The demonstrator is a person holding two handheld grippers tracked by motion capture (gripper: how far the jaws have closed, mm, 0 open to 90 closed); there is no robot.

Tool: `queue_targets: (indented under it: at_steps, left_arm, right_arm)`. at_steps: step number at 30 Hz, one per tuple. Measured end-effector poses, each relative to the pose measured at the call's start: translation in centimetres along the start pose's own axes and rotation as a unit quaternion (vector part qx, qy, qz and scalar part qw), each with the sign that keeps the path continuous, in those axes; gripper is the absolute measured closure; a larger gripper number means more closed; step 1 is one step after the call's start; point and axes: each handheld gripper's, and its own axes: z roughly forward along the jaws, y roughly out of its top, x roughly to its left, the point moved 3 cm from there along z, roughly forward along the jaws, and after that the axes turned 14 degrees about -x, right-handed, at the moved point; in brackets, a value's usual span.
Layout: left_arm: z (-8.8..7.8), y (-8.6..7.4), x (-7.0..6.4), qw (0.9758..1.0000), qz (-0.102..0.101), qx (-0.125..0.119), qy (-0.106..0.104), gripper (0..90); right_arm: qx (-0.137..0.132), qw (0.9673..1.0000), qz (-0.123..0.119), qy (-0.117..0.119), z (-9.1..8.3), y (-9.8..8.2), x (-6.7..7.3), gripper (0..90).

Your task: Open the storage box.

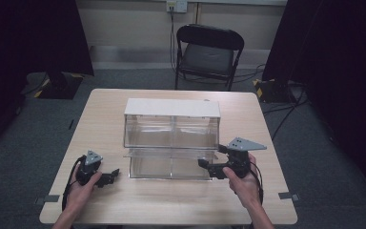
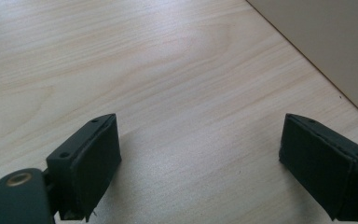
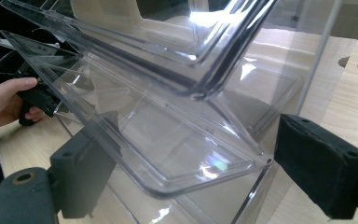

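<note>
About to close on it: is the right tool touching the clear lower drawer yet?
Cannot tell. In the right gripper view the right tool has its jaws open either side of the clear lower drawer, but transparent plastic hides any gap at the pads.

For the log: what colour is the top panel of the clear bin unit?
White; the top panel caps the clear bin unit, best in the high view.

My left hand [image 1: 86,183] holds its hand-held gripper [image 1: 113,174] low near the tabletop's near-left corner, jaws spread wide and pointing right. My right hand [image 1: 242,181] grips the other hand-held gripper [image 1: 204,164] toward the near-right edge, raised a little, its jaws wide apart and pointing left. Both forearms come in over the near edge.
</note>
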Motion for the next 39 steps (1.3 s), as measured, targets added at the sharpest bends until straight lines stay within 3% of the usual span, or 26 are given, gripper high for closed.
queue_targets:
  at_steps: [39]
  left_arm:
    - [0.0,0.0,0.0,1.0000,0.001,0.001,-0.001,11.4]
  right_arm:
    - [-0.004,1.0000,0.002,0.001,0.5,1.0,-0.3,11.9]
